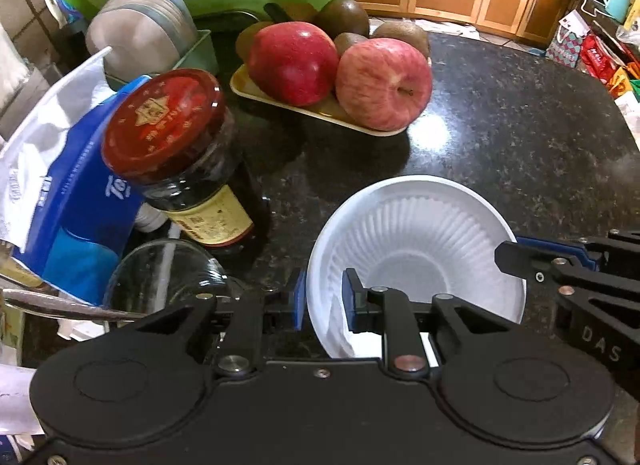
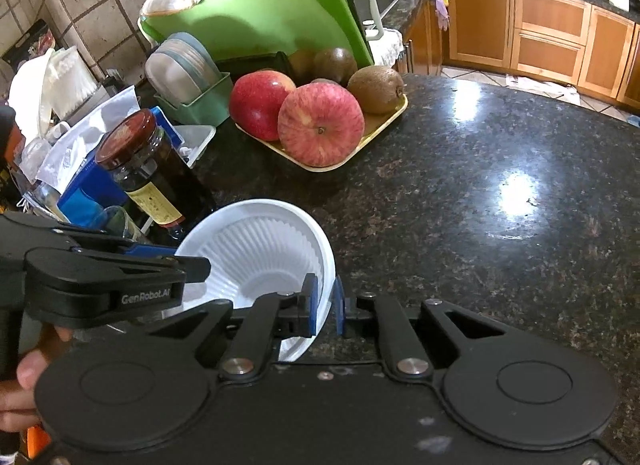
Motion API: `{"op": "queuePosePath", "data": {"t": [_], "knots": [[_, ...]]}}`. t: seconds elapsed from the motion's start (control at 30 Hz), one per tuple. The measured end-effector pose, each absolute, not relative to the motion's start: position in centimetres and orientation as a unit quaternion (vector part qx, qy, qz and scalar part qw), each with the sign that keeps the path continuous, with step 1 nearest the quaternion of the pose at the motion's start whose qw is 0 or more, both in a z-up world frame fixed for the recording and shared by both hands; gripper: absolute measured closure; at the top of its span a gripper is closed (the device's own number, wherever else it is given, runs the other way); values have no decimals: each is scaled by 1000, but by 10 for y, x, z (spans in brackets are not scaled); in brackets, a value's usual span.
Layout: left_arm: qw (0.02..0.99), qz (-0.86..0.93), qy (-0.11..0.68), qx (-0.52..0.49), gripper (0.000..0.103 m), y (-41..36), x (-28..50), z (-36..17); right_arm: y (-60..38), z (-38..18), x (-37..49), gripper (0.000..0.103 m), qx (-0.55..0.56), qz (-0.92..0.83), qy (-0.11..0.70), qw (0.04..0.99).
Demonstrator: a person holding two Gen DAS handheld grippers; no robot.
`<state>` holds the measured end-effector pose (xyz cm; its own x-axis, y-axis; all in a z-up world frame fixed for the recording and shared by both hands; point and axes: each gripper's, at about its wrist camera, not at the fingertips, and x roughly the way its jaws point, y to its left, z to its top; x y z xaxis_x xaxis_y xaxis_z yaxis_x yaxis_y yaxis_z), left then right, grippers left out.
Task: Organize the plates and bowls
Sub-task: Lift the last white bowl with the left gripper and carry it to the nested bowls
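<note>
A white ribbed plastic bowl (image 1: 416, 249) is held just above the dark granite counter (image 1: 520, 137). My left gripper (image 1: 325, 303) is shut on the bowl's left rim, one blue pad inside and one outside. My right gripper (image 2: 325, 307) is shut on the bowl's right rim (image 2: 326, 265), and it shows at the right edge of the left wrist view (image 1: 520, 257). The bowl also shows in the right wrist view (image 2: 256, 253). A stack of grey plates (image 1: 140, 33) stands on edge in a green rack (image 2: 196, 105) at the back left.
A red-lidded jar (image 1: 180, 153), a glass (image 1: 168, 277), a blue tissue pack (image 1: 80, 185) and a spoon (image 1: 60, 305) crowd the left. A yellow tray (image 1: 320, 109) holds apples and kiwis. A green cutting board (image 2: 272, 13) leans behind.
</note>
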<state>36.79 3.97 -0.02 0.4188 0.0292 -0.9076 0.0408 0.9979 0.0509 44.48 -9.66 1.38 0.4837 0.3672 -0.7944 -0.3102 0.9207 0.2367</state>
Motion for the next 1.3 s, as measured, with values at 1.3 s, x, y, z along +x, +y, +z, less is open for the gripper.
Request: {"op": "queuePosePath", "data": {"t": [1.3], "knots": [[854, -35, 518, 37, 84, 29, 338, 10, -105, 28, 415, 93, 35, 172, 469, 865]]}}
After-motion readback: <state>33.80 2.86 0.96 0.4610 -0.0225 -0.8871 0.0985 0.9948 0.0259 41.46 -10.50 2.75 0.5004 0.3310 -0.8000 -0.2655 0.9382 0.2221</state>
